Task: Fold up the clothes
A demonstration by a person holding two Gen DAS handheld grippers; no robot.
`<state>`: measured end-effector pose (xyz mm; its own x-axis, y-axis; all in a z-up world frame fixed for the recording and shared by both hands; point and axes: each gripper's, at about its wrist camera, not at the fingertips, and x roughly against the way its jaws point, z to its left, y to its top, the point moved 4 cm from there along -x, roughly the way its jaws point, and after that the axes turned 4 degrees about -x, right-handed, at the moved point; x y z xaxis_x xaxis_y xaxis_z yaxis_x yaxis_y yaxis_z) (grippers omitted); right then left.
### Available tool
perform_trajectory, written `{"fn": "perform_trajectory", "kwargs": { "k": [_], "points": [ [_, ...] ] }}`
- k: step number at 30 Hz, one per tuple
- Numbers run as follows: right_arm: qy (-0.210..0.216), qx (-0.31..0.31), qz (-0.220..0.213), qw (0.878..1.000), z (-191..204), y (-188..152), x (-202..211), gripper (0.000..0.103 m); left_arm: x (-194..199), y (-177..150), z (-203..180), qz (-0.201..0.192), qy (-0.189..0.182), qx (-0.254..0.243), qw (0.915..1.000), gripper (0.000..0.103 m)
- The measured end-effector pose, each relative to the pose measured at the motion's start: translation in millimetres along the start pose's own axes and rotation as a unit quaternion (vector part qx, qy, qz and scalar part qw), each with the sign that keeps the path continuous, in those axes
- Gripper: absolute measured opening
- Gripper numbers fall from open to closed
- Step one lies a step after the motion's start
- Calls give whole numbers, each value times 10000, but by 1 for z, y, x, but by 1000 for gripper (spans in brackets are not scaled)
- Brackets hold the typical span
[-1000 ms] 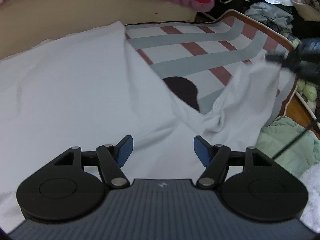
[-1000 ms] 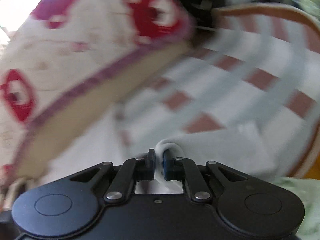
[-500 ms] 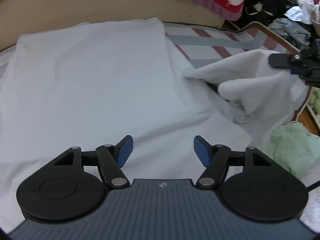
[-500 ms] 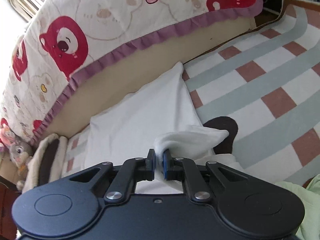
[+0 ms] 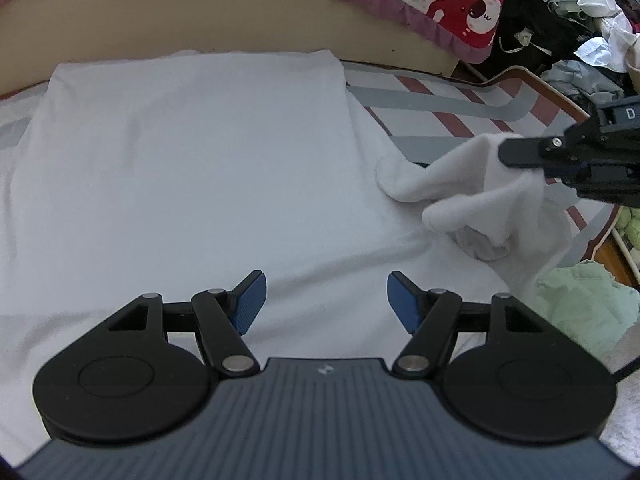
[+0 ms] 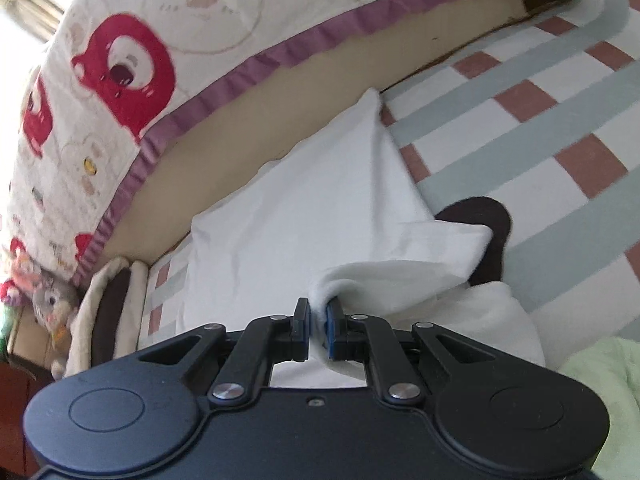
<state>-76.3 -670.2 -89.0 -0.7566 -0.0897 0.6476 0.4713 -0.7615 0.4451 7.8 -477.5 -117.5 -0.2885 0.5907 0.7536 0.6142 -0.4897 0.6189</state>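
From the left wrist view, a white shirt [image 5: 192, 168] lies spread flat across a striped mat [image 5: 440, 100], its far edge close to the tan side of a bed [image 5: 200, 16]. The left gripper [image 5: 324, 300] hangs above the near part of the shirt with its blue pads spread wide and nothing between them. At the right side of this view the right gripper [image 5: 520, 152] pinches a bunched corner of the shirt and holds it lifted off the mat, so the cloth droops below it in loose folds. A pale green garment [image 5: 584, 312] lies at the lower right, just beside the shirt, and a heap of mixed clothes [image 5: 580, 20] fills the upper right corner.

From the right wrist view, the right gripper [image 6: 318, 328] has its pads pressed together on a fold of the white shirt [image 6: 288, 216], which runs away towards the bed [image 6: 320, 76]. A bear-print blanket [image 6: 120, 60] with a purple frill hangs over the bed's edge. A dark patch [image 6: 486, 228] of the striped mat [image 6: 540, 128] shows beside the raised fold. The green garment [image 6: 608, 376] sits at the lower right.
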Motion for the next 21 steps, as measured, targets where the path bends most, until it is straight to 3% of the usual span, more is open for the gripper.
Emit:
{"fn": "perform_trajectory", "kwargs": {
  "k": [4, 5, 7, 9, 11, 12, 17, 21],
  "points": [
    [41, 417, 187, 9989, 12, -1, -13, 11, 9, 5, 3, -79, 31, -10, 10000, 67],
    [180, 440, 309, 9984, 14, -2, -16, 15, 13, 6, 3, -113, 36, -8, 9999, 67],
    [893, 209, 744, 9930, 13, -5, -19, 17, 21, 9, 3, -171, 68, 1, 9998, 67],
    [1626, -178, 916, 9823, 8, -4, -13, 27, 31, 11, 2, -267, 55, -37, 9996, 67],
    [1985, -643, 495, 9767, -5, 4, 7, 59, 40, 10, 2, -355, 66, -52, 9993, 67],
    [2071, -846, 221, 9744, -13, 9, 18, 60, 41, 9, 3, -367, 51, -21, 9993, 67],
    [1551, -1542, -764, 9728, -50, 17, 51, 60, 38, 7, 0, -359, -98, 40, 9993, 67],
    [1017, -1903, -854, 9727, -71, 16, 55, 60, 21, 5, -17, -208, -165, -347, 9990, 70]
  ]
}}
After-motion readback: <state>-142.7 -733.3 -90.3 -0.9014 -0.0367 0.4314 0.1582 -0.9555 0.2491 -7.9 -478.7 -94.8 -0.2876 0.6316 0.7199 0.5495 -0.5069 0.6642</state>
